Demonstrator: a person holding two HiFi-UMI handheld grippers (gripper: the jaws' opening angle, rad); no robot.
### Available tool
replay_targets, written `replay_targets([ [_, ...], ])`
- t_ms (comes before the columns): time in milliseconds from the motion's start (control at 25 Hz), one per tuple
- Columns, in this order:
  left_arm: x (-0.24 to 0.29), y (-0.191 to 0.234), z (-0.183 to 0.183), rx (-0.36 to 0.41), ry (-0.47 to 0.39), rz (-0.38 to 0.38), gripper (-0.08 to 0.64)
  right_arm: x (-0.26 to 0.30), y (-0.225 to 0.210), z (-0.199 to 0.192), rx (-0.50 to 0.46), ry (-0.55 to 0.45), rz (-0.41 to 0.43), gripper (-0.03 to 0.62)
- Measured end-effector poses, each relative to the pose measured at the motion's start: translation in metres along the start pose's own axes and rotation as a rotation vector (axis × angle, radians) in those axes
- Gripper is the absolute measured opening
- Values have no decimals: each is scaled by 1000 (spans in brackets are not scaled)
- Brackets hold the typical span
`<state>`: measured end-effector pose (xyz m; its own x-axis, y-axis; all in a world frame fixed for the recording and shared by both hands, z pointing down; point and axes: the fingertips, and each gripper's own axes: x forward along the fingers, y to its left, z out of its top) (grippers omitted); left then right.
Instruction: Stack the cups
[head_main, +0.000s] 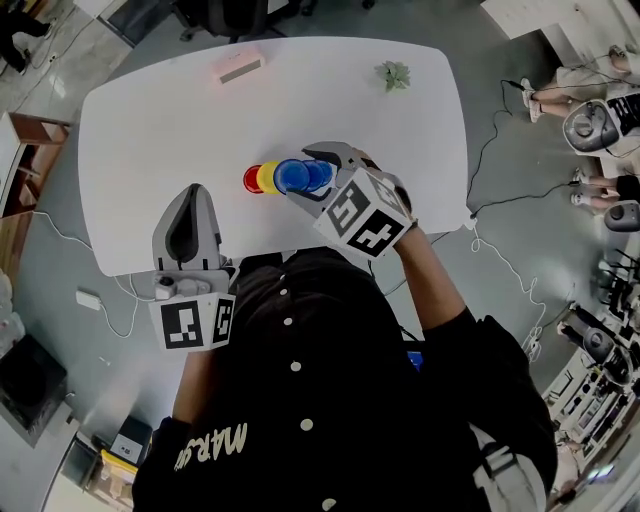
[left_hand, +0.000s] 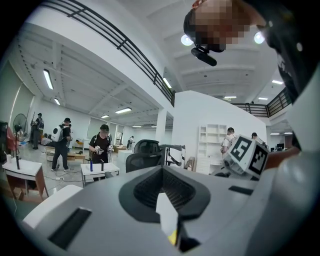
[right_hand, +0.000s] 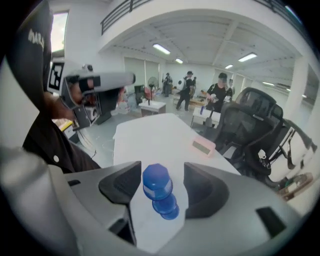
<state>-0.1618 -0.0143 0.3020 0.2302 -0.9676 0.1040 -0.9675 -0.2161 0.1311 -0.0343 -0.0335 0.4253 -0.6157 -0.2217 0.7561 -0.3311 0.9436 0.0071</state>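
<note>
Stacking in progress: the right tongs (head_main: 312, 176) sit wide open around a blue cup (right_hand: 157, 181) at mid-bench, pads clear of it on both sides and gripping nothing. More blue shows beneath the cup in the right gripper view; it looks like further blue cups, though how many is unclear. Touching the blue cup's left side is a yellow cup (head_main: 267, 178), with a red cup (head_main: 252, 180) just beyond that. From above the colours overlap, so whether they are nested or only pressed together cannot be told. Well back from the blue cup, by the person's body at the near edge of the white bench (head_main: 150, 130), the left tongs (head_main: 190, 200) are closed and empty. A pink box (head_main: 240, 68) lies far beyond the blue cup.

The step in hand appears to be the blue cup's handling at the stack. The next move calls for either a square squeeze on its walls or a straight withdrawal that leaves its neighbours undisturbed.
</note>
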Motion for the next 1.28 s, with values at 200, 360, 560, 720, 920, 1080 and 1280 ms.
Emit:
replay_targets([
  [200, 1, 4, 9, 14, -18, -2, 11, -70, -51, 38, 239, -391, -152, 99],
  [360, 1, -4, 12, 22, -31, -18, 11, -122, -77, 44, 390, -632, -256, 5],
  [560, 1, -6, 23, 45, -66, -26, 11, -185, -86, 50, 429, -893, -358, 5],
  [720, -2, 4, 36, 63, -94, -2, 11, -212, -103, 32, 446, -912, -553, 4],
  [920, -6, 14, 52, 93, -133, 4, 11, -241, -111, 15, 435, -924, -720, 3],
  [1080, -12, 25, 65, 116, -170, 33, 11, -258, -105, 17, 364, -972, -733, 3],
  [1280, -23, 32, 73, 96, -205, 32, 11, -266, -94, 15, 311, -1002, -706, 3],
])
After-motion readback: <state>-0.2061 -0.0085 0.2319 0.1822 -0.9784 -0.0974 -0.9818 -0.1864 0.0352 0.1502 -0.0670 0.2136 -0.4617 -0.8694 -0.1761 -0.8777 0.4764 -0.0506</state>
